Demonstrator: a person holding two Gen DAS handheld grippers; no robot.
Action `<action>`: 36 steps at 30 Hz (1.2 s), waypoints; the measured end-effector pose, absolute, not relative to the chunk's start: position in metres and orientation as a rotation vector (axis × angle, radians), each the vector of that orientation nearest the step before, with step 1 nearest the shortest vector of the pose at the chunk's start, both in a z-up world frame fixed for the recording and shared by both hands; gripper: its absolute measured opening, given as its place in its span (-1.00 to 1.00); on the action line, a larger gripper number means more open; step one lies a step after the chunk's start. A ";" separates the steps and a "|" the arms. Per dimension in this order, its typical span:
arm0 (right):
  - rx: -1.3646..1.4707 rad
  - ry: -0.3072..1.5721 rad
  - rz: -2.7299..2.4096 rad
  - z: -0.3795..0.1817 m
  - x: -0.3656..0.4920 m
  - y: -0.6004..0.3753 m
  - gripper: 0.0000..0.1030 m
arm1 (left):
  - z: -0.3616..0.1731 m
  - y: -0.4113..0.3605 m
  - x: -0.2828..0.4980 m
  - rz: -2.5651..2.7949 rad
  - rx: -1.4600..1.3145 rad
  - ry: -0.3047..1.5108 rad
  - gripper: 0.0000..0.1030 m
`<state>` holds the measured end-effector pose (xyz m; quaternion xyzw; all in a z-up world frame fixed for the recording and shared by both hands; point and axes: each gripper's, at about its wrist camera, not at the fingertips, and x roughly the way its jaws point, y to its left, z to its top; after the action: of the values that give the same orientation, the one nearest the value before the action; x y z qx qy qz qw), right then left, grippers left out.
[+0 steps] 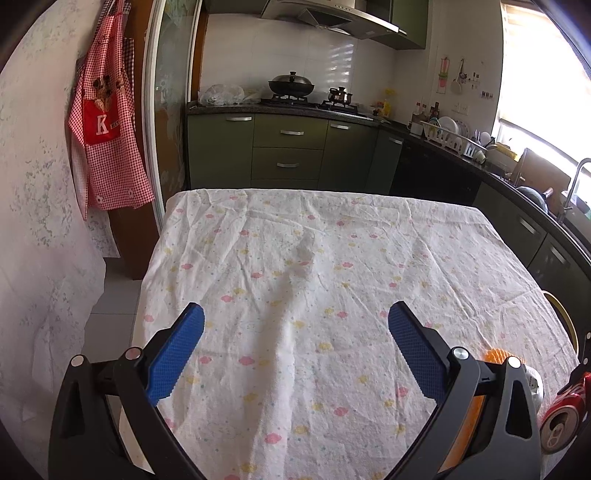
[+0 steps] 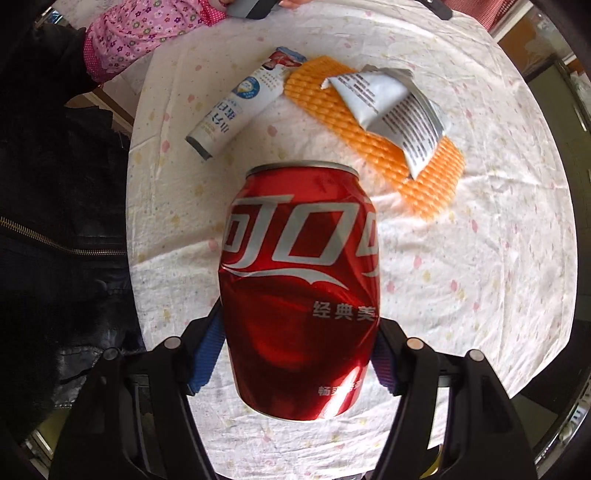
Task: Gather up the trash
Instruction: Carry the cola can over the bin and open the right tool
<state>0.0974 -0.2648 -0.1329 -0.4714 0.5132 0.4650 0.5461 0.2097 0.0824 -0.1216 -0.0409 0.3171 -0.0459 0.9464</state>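
Red aluminium is filling the middle of the right wrist view: a dented cola can (image 2: 301, 291), its skin creased and glossy, is sitting clamped between the blue ribbed pads (image 2: 207, 358) of the right gripper (image 2: 299, 354), which is pointing down at the table. Silver Chinese characters are running across the can's red wall above a white ribbon swoosh, with smaller silver characters printed lower down. Beyond it, a wrinkled white tablecloth (image 2: 461, 295) dotted with small pink and yellow cloud shapes is carrying the rest of the trash: a squeezed white tube (image 2: 236, 107) with blue characters and a round blue badge, lying just beside an orange foam net sleeve (image 2: 369, 136) with a raised honeycomb weave, and a crumpled grey-and-white foil packet (image 2: 391, 107) with lines of fine black print too small to read, lying on top of that sleeve. A person's pink flowered sleeve (image 2: 140, 33) is showing at the far edge. In the left wrist view the left gripper (image 1: 295, 325) is hanging over bare cloth with its blue textured pads (image 1: 177, 350) standing wide apart and nothing between them. A red gingham apron (image 1: 107, 122) bearing a white letter K is hanging on the wall at left.
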 end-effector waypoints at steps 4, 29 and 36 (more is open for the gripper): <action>-1.045 1.214 0.981 -0.117 0.101 -0.305 0.26 | -0.121 0.078 0.209 -0.097 -0.065 0.639 0.91; -0.324 1.215 -0.039 -0.126 0.174 -0.603 0.58 | -0.121 0.066 0.208 -0.115 -0.024 0.642 0.91; -0.174 1.103 -0.038 -0.126 0.101 -0.563 0.58 | -0.123 0.061 0.209 -0.132 -0.003 0.653 0.91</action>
<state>0.1013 -0.5629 -0.1260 -0.0828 0.5233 -0.0178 0.8479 0.2093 0.0607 -0.1233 -0.0014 0.3206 -0.0648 0.9450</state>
